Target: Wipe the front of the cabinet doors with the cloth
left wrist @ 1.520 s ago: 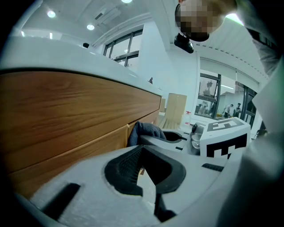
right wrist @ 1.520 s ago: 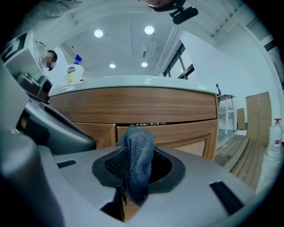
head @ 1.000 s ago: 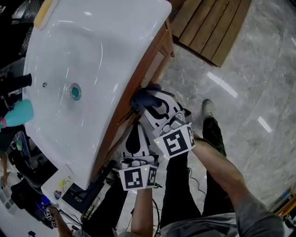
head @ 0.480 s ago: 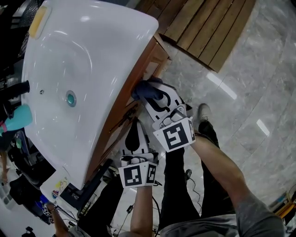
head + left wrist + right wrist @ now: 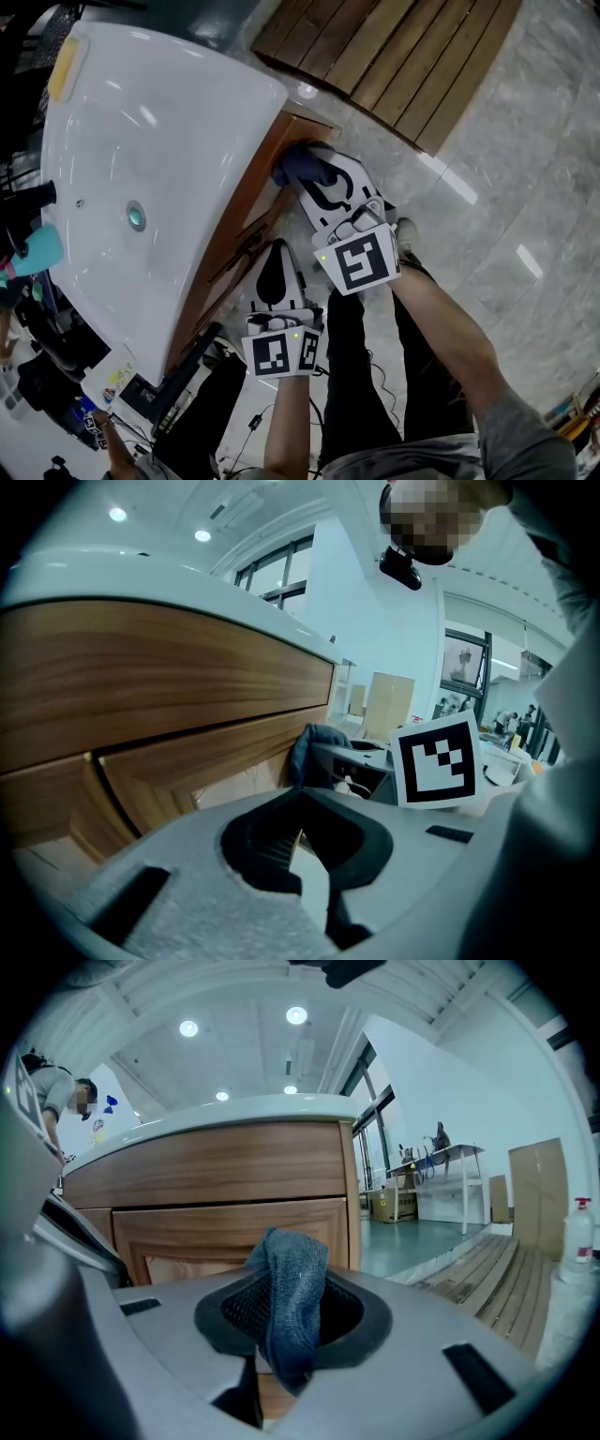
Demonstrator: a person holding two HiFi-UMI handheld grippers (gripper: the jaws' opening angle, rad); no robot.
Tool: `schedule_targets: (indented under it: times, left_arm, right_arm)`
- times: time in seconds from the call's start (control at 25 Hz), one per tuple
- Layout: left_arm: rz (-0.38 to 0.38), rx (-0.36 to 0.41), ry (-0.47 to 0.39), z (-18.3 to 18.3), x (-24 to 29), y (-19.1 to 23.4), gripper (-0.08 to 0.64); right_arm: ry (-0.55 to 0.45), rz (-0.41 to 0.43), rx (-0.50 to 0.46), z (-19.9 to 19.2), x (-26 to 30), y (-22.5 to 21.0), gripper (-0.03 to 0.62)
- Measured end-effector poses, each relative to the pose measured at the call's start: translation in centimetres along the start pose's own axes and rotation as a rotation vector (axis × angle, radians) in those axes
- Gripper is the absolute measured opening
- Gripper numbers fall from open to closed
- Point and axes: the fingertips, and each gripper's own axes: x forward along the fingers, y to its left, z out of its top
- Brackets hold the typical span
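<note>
So the right hand-held gripper [image 5: 281, 1330] is clamped on the blue cloth [image 5: 295, 1283], close up by the wooden cabinet door [image 5: 225, 1227] under the sink [image 5: 141, 159]. The left hand-held gripper [image 5: 302, 847] sits beside it, pinched closed with nothing in it.

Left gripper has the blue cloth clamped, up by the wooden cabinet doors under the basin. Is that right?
Not quite: the right gripper has the blue cloth clamped, by the wooden cabinet doors under the basin. The right gripper view shows it between those jaws; the left gripper is shut on nothing.
</note>
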Motion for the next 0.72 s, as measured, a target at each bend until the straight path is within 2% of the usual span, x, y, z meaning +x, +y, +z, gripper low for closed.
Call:
schedule_targets:
  times: [0.28, 0.52, 0.72]
  left_arm:
    - [0.004, -0.010, 0.005, 0.6, 1.3, -1.2, 0.006]
    - [0.006, -0.017, 0.000, 0.8, 1.8, -2.0, 0.006]
    - [0.014, -0.025, 0.005, 0.4, 1.7, -2.2, 0.008]
  right_arm:
    - [-0.023, -0.014, 0.019, 0.6, -0.3, -2.2, 0.092]
    - [0.005, -0.065, 0.067, -0.1, -0.4, -4.9, 0.092]
    - [0.011, -0.050, 0.048, -0.2, -0.4, -5.2, 0.092]
